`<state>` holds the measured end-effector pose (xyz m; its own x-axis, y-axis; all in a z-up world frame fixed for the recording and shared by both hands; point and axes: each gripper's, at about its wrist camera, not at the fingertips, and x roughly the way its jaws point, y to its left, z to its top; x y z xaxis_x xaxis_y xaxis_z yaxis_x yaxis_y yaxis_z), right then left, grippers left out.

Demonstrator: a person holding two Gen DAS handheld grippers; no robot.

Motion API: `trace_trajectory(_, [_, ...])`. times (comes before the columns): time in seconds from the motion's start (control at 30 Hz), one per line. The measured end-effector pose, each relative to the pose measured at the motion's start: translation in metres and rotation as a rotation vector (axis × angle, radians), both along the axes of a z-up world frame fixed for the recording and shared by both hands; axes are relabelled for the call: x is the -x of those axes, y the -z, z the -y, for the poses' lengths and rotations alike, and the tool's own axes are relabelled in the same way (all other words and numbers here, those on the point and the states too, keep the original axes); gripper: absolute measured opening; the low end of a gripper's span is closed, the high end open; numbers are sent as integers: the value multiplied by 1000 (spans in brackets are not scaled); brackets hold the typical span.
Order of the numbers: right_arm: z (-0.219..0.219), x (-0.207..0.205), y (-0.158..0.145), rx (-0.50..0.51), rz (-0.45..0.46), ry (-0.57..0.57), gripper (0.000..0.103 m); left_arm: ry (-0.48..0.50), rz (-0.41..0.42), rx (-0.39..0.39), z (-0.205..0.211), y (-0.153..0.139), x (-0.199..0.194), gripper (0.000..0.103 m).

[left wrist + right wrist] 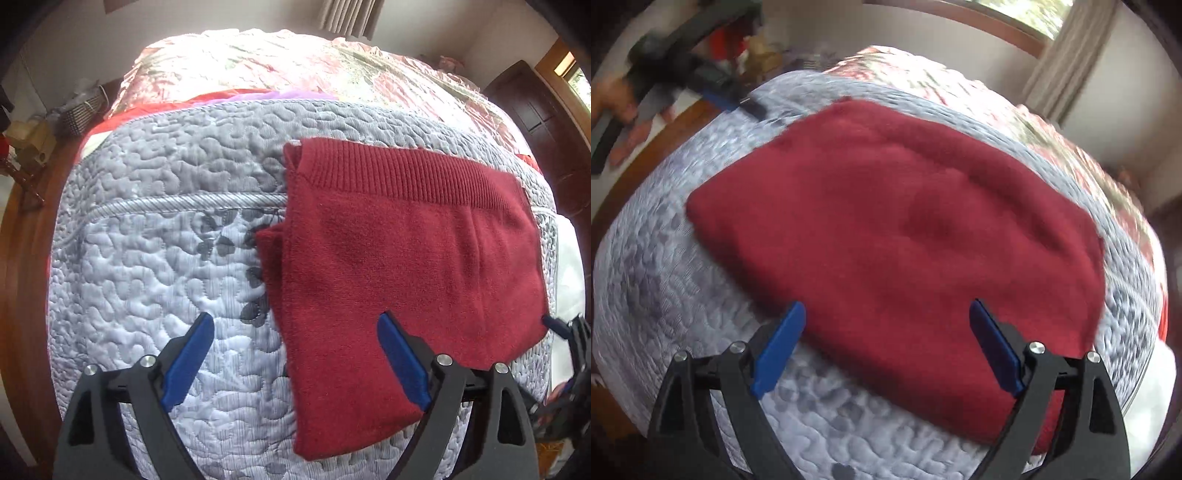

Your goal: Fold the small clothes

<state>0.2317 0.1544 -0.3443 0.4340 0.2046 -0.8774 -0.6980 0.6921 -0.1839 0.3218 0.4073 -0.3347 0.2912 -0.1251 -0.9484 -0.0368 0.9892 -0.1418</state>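
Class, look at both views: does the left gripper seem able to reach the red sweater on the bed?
Probably yes. The left gripper is open, its right finger already over the red sweater, which lies flat on the quilt with nothing between.

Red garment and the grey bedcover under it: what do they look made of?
The red garment looks like knitted wool or acrylic: a ribbed band along its far edge and a fuzzy matte surface. The grey bedcover looks like quilted fabric, perhaps cotton or polyester, with a slight sheen: puffy stitched squiggles and a corded seam. Exact fibres cannot be told.
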Motion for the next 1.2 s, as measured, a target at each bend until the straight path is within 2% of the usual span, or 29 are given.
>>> trace_trajectory(0.13, [-76, 37, 21, 64, 96, -180, 90, 16, -28, -8, -11, 11, -8, 93])
trace_trajectory(0.27, [-123, 47, 38, 122, 178, -271, 90, 43, -56, 8, -16, 32, -17, 93])
trace_trajectory(0.53, [-151, 56, 73, 217, 259, -338, 90, 86, -88, 30, -22, 63, -34, 93])
trace_trajectory(0.8, [-160, 61, 81, 242, 317, -343, 91, 93, -108, 51, -26, 80, -42, 94])
trace_trajectory(0.87, [-166, 63, 83, 248, 340, -347, 91, 82, -117, 98, -31, 83, -44, 96])
trace_trajectory(1.07, [-180, 61, 83, 261, 405, -350, 91, -31, -161, 361, -72, 99, -55, 98])
trace_trajectory(1.2, [-189, 61, 82, 269, 447, -357, 91, -54, -165, 450, -86, 103, -57, 99])
